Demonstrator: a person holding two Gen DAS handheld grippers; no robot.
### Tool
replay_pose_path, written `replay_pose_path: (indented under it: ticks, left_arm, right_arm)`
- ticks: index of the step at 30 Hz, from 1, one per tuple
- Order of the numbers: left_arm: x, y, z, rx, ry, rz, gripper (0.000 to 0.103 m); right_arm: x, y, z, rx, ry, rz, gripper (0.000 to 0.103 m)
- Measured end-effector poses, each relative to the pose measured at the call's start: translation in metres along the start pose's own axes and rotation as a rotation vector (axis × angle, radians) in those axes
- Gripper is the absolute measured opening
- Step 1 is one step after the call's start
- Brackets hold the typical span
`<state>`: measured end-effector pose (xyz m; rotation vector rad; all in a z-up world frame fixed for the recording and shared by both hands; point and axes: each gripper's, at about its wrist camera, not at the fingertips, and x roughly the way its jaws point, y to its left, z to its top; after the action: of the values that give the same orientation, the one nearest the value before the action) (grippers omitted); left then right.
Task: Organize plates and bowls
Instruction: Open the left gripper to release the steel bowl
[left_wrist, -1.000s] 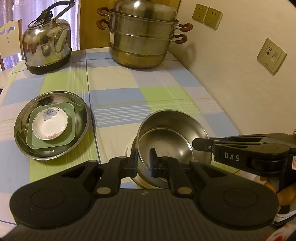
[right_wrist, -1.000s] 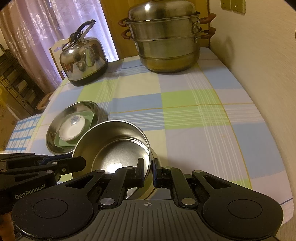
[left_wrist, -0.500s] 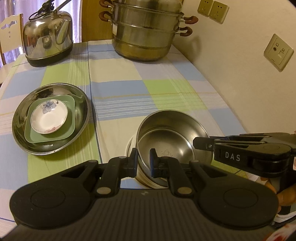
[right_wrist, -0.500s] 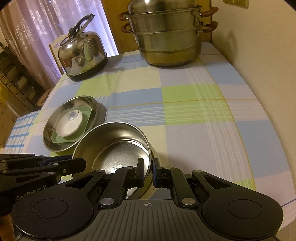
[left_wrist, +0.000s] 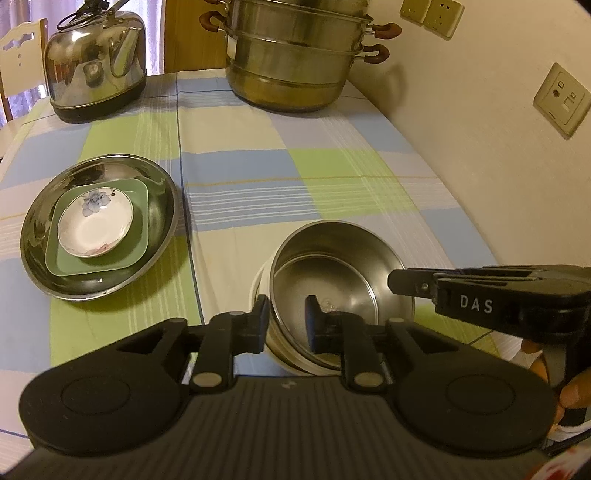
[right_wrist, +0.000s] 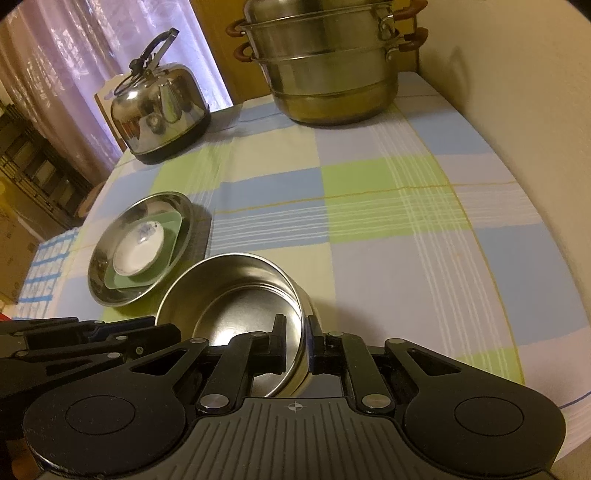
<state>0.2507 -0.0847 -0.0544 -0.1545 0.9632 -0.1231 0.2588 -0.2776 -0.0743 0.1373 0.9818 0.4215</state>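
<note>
A steel bowl (left_wrist: 340, 284) sits nested in a white bowl (left_wrist: 257, 295) on the checked tablecloth. My left gripper (left_wrist: 286, 321) straddles its near rim, one finger outside and one inside. Its jaws are opening, and the inner pad (left_wrist: 312, 321) stands off the wall. In the right wrist view my right gripper (right_wrist: 297, 339) is shut on the rim of the steel bowl (right_wrist: 236, 295), one pad on each side. To the left, a wide steel plate (left_wrist: 159, 195) holds a green square plate (left_wrist: 138, 195) with a white flowered dish (left_wrist: 96, 225) on top.
A steel kettle (left_wrist: 96, 66) stands at the back left and a stacked steamer pot (left_wrist: 295, 62) at the back centre. The wall (left_wrist: 461, 147) with sockets runs close along the table's right edge. A hand (left_wrist: 572, 395) holds the right gripper.
My left gripper's jaws have parted around the steel bowl's rim. My right gripper keeps its grip on the rim. The bowl has stayed where it was.
</note>
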Motion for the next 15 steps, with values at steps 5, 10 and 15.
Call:
replay_pose_path:
  ticks: [5,10,15]
  left_arm:
    - [-0.009,-0.005,-0.001,0.000,-0.012,0.015,0.032]
    - [-0.026,-0.011,-0.007,-0.020,-0.039,0.040,0.040]
    - [-0.044,-0.014,-0.023,-0.063,-0.045,0.087,0.057]
  right_arm:
    - [-0.008,-0.001,-0.003,-0.014,-0.006,0.024,0.037]
    - [-0.022,-0.004,-0.008,-0.039,-0.034,0.043,0.056]
    - [-0.034,-0.011,-0.016,-0.059,-0.024,0.065,0.065]
